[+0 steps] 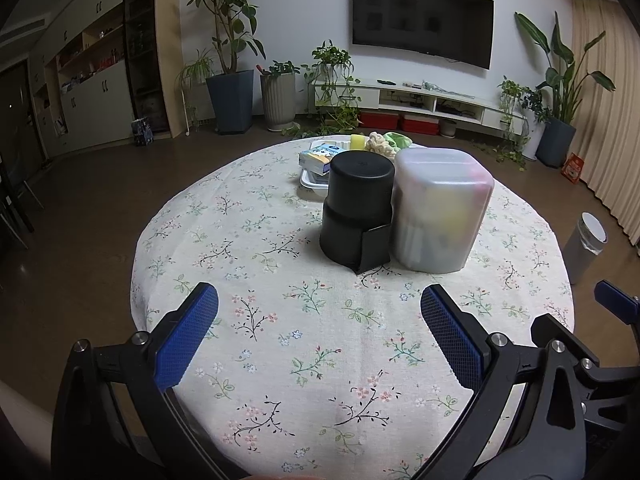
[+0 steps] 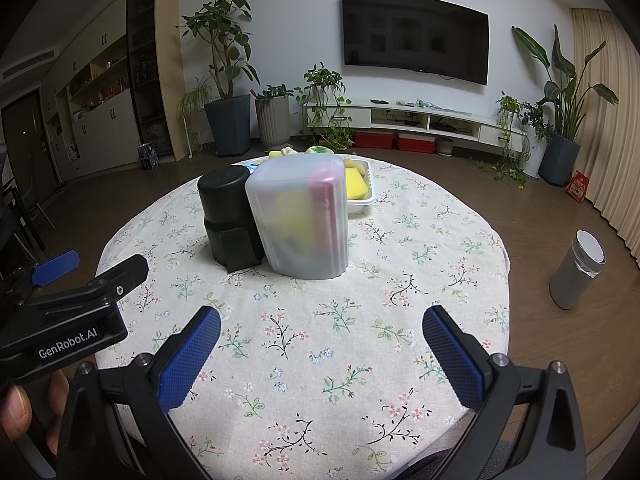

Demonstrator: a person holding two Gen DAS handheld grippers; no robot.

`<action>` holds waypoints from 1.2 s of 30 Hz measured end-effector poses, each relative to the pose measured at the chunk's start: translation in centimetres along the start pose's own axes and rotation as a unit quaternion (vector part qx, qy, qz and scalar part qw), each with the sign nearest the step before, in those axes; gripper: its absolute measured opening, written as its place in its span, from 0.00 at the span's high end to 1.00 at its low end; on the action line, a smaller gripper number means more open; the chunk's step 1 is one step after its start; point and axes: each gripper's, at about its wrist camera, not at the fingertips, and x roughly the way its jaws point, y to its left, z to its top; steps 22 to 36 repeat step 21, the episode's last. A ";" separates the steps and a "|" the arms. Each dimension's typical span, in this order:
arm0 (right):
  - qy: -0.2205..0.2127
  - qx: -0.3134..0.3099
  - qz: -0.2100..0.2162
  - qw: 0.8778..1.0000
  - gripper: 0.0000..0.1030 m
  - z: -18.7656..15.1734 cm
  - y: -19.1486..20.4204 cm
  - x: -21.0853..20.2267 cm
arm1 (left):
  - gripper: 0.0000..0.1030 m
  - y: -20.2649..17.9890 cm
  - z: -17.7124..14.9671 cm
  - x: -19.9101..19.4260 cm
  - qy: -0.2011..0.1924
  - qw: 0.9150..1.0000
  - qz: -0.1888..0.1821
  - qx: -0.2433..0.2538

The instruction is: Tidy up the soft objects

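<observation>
A frosted translucent container (image 1: 440, 208) (image 2: 304, 216) stands mid-table with yellow and pink shapes showing faintly inside. A black cylindrical container (image 1: 356, 208) (image 2: 228, 216) touches its left side. Behind them a white tray (image 1: 310, 180) (image 2: 362, 200) holds a yellow sponge (image 2: 354, 186) (image 1: 358, 142), a cream knitted piece (image 1: 380, 144), a green soft item (image 1: 398, 138) and a tissue pack (image 1: 316, 158). My left gripper (image 1: 318, 332) hovers open over the near tablecloth, nothing between its blue pads. My right gripper (image 2: 320, 348) is likewise open and empty.
The round table wears a floral cloth (image 1: 304, 344). A grey bin (image 2: 576, 276) stands on the floor to the right. Potted plants (image 1: 230, 76), a TV console (image 1: 420, 100) and a wall TV (image 1: 420, 20) line the far wall. The left gripper's body (image 2: 72, 316) shows at left in the right wrist view.
</observation>
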 end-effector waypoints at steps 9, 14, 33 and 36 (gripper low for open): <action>0.001 0.000 0.000 1.000 0.00 0.1 0.0 0.0 | 0.00 0.3 0.1 0.1 0.004 1.000 -0.004 -0.002; 0.001 0.000 0.000 1.000 0.00 0.1 0.0 0.0 | 0.00 0.4 0.0 0.1 0.000 1.000 -0.003 -0.002; 0.001 0.000 0.000 1.000 0.00 0.1 0.0 -0.1 | 0.00 0.3 0.1 0.0 -0.004 1.000 -0.001 0.001; 0.001 0.000 0.000 1.000 0.00 0.1 0.0 -0.1 | 0.00 0.3 0.1 0.0 -0.004 1.000 -0.001 0.001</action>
